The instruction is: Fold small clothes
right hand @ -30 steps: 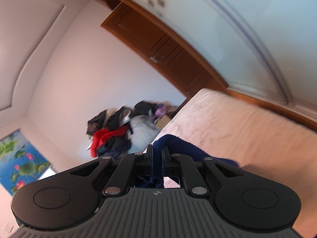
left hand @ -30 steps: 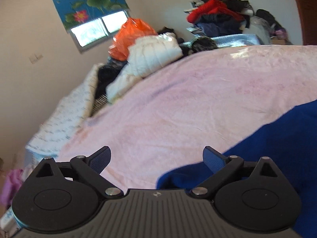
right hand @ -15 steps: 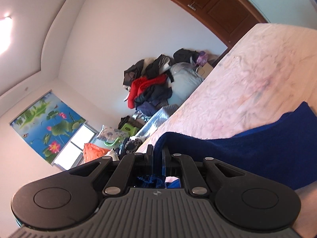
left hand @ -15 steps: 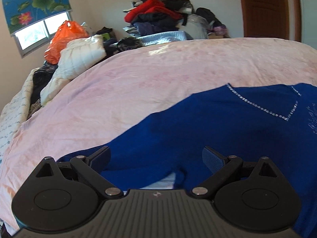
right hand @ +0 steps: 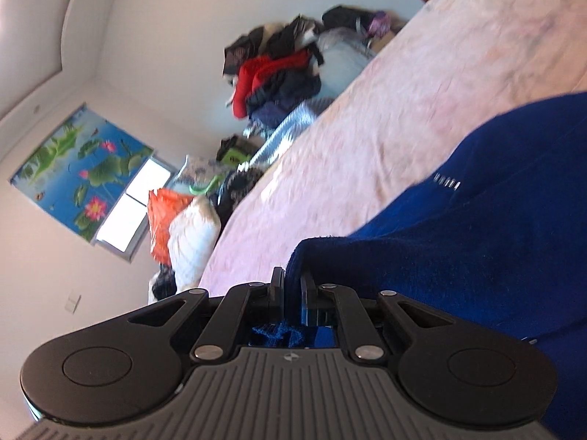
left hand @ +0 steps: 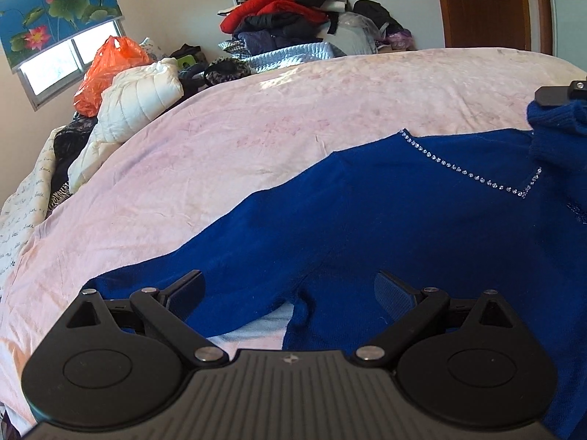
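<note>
A pink bedspread (left hand: 256, 154) covers the bed. A blue sweater (left hand: 367, 227) with a rhinestone neckline is spread over its near right part. The left gripper (left hand: 290, 289) is held wide apart above the sweater's near edge, nothing gripped. The right gripper (right hand: 291, 286) is clamped on a fold of the sweater, seen lifted at the bedspread's right edge. A clothes pile (left hand: 293, 18) is noted beyond the far edge; a white quilted jacket (left hand: 135, 99) and orange bag (left hand: 106, 69) at the far left corner. A lotus blind (left hand: 55, 11) and wooden door (left hand: 488, 3) are seen on the walls.
</note>
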